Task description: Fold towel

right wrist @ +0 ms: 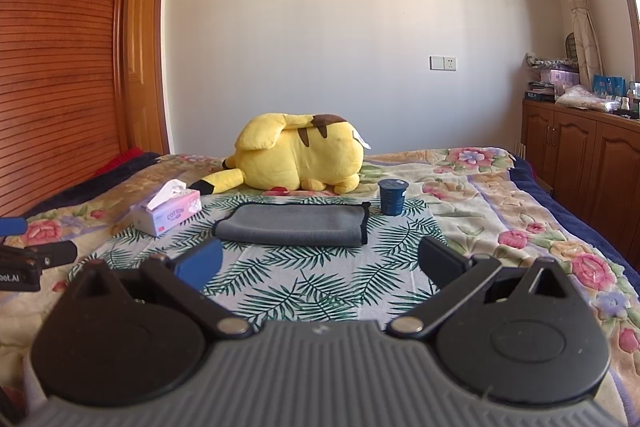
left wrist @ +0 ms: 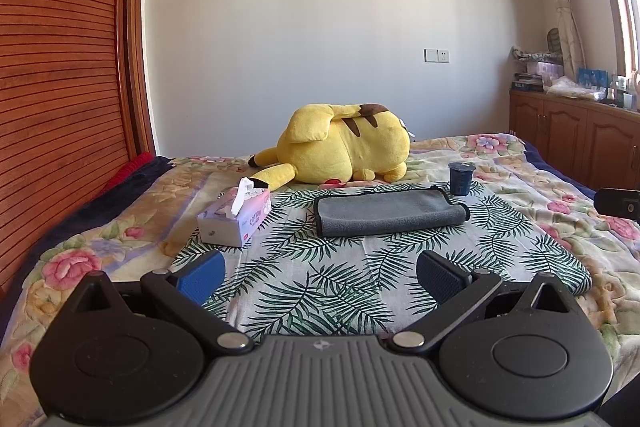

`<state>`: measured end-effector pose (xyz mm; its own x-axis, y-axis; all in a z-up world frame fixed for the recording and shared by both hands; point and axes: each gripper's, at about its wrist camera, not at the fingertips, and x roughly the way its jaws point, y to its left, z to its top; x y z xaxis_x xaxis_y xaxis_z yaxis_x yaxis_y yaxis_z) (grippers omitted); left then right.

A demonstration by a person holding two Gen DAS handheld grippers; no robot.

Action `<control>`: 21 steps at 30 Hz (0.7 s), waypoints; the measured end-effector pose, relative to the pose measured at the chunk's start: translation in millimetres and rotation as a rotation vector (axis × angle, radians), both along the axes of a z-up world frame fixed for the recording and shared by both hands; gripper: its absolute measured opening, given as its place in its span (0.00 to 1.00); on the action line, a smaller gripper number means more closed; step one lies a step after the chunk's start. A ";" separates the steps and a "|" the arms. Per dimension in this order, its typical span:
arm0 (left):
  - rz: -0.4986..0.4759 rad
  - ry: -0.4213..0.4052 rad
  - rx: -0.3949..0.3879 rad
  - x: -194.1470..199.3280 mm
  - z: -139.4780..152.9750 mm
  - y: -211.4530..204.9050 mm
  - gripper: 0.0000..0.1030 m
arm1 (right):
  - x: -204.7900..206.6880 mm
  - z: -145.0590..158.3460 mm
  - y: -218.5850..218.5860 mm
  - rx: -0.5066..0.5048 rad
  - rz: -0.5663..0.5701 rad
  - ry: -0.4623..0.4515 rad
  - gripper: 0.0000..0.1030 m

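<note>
Towel lies flat at 12 o'clock on the leaf-print cloth, already doubled, between tissue box and cup. I hold my left gripper and right gripper spread wide, short of it, empty, ready for its near edge.

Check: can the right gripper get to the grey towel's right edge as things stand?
Probably yes. The right gripper is open and empty, and only bare leaf-print cloth lies between it and the grey towel. The dark blue cup stands apart, just beyond that edge's far corner.
</note>
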<state>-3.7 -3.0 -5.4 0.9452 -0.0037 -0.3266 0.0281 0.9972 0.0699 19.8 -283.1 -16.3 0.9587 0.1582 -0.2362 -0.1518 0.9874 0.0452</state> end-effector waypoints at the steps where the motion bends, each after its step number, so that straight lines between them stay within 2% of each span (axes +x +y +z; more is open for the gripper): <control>1: -0.001 0.001 0.001 0.0 -0.9 -0.2 0.82 | -0.1 0.0 0.2 0.000 0.000 0.000 1.00; 21: -0.003 0.001 0.008 1.3 -2.6 2.3 0.82 | -0.2 -0.2 0.3 -0.001 0.000 0.000 1.00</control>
<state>-2.4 -0.7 -8.0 0.9448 -0.0041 -0.3277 0.0315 0.9964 0.0783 19.6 -282.8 -16.5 0.9588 0.1578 -0.2362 -0.1516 0.9874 0.0444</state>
